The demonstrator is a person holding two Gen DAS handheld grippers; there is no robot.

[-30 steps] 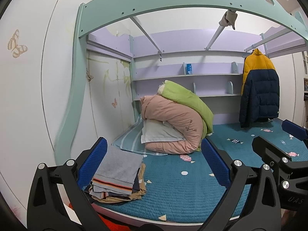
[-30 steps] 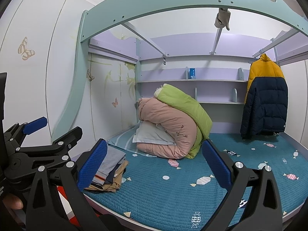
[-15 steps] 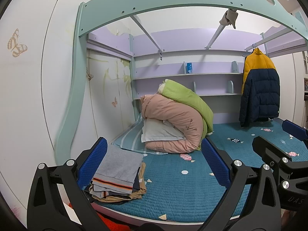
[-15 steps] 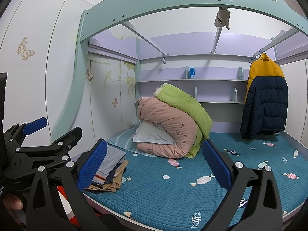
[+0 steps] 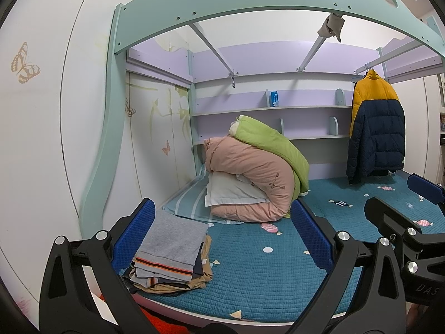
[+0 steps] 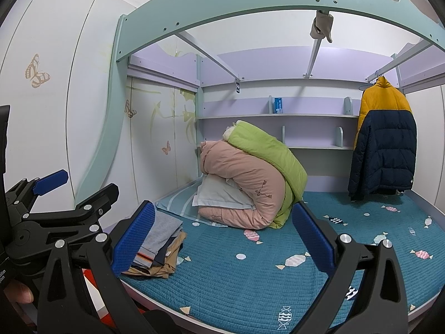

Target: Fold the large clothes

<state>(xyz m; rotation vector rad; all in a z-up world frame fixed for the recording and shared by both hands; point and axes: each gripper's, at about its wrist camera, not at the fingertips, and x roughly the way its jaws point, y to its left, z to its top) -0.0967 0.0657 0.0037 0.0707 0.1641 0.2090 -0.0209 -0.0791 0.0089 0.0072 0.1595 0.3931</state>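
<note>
A stack of folded clothes (image 5: 172, 253), grey on top over dark and tan layers, lies at the near left corner of the teal bed (image 5: 267, 272); the right wrist view shows the stack (image 6: 161, 243) too. My left gripper (image 5: 222, 236) hovers above the bed's front edge, open and holding nothing, its left blue pad beside the stack. My right gripper (image 6: 225, 236) is open and empty as well, just right of the left one. The left gripper's body (image 6: 61, 217) appears at the left of the right wrist view.
Rolled pink and green quilts (image 5: 256, 172) with a white pillow sit mid-bed. A yellow and navy puffer jacket (image 5: 375, 128) hangs at the right. Shelves line the back wall, and a mint arch frame (image 5: 250, 2) spans overhead. A white wardrobe wall stands left.
</note>
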